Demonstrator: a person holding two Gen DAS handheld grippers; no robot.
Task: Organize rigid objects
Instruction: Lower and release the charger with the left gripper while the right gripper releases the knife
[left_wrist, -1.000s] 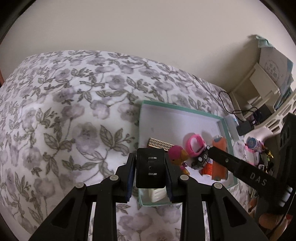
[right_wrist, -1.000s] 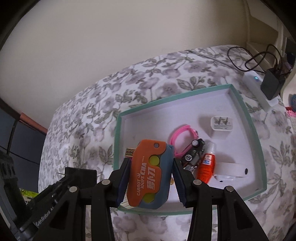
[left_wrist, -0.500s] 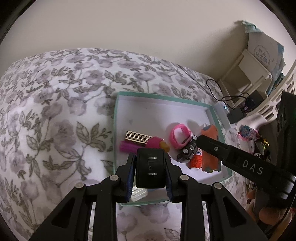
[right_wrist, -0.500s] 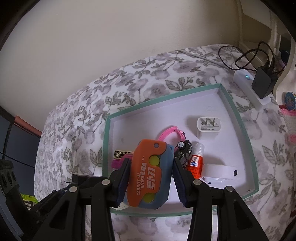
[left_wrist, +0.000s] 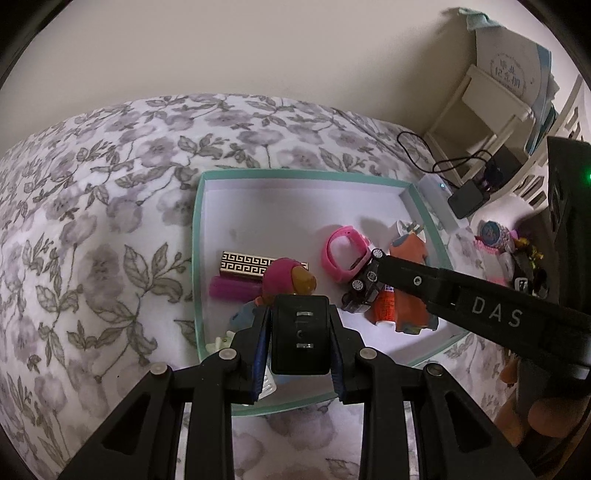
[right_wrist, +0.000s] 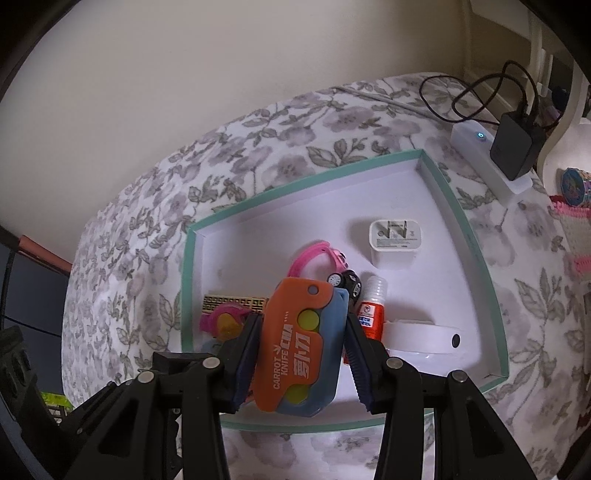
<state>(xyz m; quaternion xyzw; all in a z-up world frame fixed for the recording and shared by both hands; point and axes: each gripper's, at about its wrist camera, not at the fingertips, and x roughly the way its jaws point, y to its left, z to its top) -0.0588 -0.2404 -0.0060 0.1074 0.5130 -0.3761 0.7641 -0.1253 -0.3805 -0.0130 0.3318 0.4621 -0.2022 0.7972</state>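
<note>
the left gripper (left_wrist: 299, 345) has its jaws clamped on a black plug adapter (left_wrist: 300, 338), its two metal prongs facing the camera, held above the near-left corner of a shallow tray with a mint-green rim (left_wrist: 197, 258). the right gripper (right_wrist: 303, 354) has its jaws pressed against the sides of an orange and blue carrot knife toy (right_wrist: 301, 347), printed "carrot knife", held over the near part of the same tray (right_wrist: 476, 254).

the tray sits on a white cloth with grey flowers (left_wrist: 92, 229). inside it, in the left wrist view, a gold and black patterned bar (left_wrist: 243, 263) lies beside a purple tube (left_wrist: 232, 288), with a pink-headed toy figure (left_wrist: 286, 277) just in front of them. further right are a pink watch strap (left_wrist: 345, 251) and a small black toy car (left_wrist: 364, 290) touching it. in the right wrist view a white charger block (right_wrist: 395, 240) stands alone toward the far right of the tray, a glue bottle with an orange label (right_wrist: 373, 310) lies just beside the car (right_wrist: 347, 282), and a white flat device (right_wrist: 424, 338) rests near the right rim.

outside the tray, past its far right corner, a black charger with a coiled cable (right_wrist: 517, 147) sits plugged into a white power strip (right_wrist: 476, 142).
</note>
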